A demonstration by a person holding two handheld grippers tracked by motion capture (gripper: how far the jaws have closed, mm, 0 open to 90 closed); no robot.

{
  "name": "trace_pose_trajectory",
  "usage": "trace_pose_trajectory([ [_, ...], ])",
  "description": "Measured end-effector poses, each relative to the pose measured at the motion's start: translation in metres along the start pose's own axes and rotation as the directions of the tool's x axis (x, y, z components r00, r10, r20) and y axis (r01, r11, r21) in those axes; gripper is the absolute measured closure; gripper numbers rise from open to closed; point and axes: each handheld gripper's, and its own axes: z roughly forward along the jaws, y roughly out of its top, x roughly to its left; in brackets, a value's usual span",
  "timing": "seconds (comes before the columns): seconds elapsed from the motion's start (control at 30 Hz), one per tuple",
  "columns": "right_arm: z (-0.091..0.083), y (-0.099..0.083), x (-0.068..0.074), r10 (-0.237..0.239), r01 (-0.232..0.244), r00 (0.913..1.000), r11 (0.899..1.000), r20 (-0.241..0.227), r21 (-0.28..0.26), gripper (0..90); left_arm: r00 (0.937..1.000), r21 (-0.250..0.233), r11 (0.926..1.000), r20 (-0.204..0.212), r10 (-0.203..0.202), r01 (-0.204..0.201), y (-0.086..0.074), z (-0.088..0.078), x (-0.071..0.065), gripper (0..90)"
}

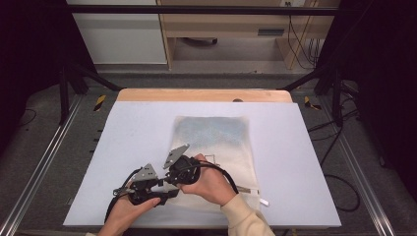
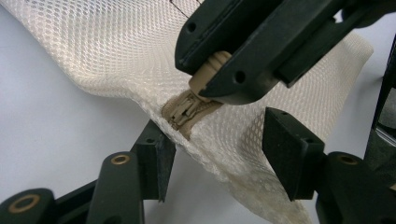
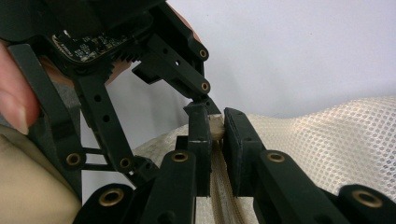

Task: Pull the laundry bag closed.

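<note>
Mesh bag (image 1: 215,147) lay flat on the white table (image 1: 133,132) in the high view, a little toward three o'clock of the table's middle, its near edge under the hands. The left tongs (image 1: 164,189) sat at about seven o'clock of the bag, at its near left corner, held by the left hand (image 1: 125,211). The right tongs (image 1: 172,176) were just beside them toward one o'clock, carried by the right hand (image 1: 209,184) in a cream sleeve (image 1: 246,219), which rested on the bag.

In the left gripper view, the bag's edge rose in a fold from the table, with the beige zipper (image 2: 187,109) at its crest. The right tongs (image 2: 212,77) came in from twelve o'clock and were clenched on the beige zipper pull (image 2: 210,70). The left tongs (image 2: 219,154) stood half spread, one pad at each side of the mesh fold just below the zipper; whether the pads pressed the mesh cannot be told.

In the right gripper view, the right tongs (image 3: 216,126) were clenched on the zipper pull (image 3: 215,125), and the zipper (image 3: 223,196) ran down toward six o'clock between them. The left tongs (image 3: 201,105) reached in from ten o'clock, close against the pull.
</note>
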Motion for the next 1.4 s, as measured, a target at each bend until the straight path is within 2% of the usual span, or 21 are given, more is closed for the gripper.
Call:
trace_pose_trajectory([
  [0.43,0.001,0.000,0.000,0.000,0.000,1.0000,1.000,-0.002,-0.002,81.9,0.9999,0.015,0.9999,0.016,0.005,-0.005,0.001,0.009,0.004,48.9],
  [0.93,0.000,-0.001,-0.001,-0.004,0.004,1.0000,1.000,0.000,0.004,81.9,0.9999,0.020,0.9998,0.013,-0.003,0.003,0.001,0.009,0.011,69.2],
  [1.17,0.001,-0.002,-0.001,0.005,-0.005,1.0000,1.000,0.001,0.002,81.9,1.0000,0.024,0.9997,-0.005,0.000,0.000,0.001,0.010,0.012,73.6],
  [1.4,0.000,-0.003,-0.002,0.002,-0.002,1.0000,1.000,0.005,0.004,81.9,1.0000,0.016,0.9999,-0.005,0.000,0.000,0.002,0.009,0.014,79.3],
])
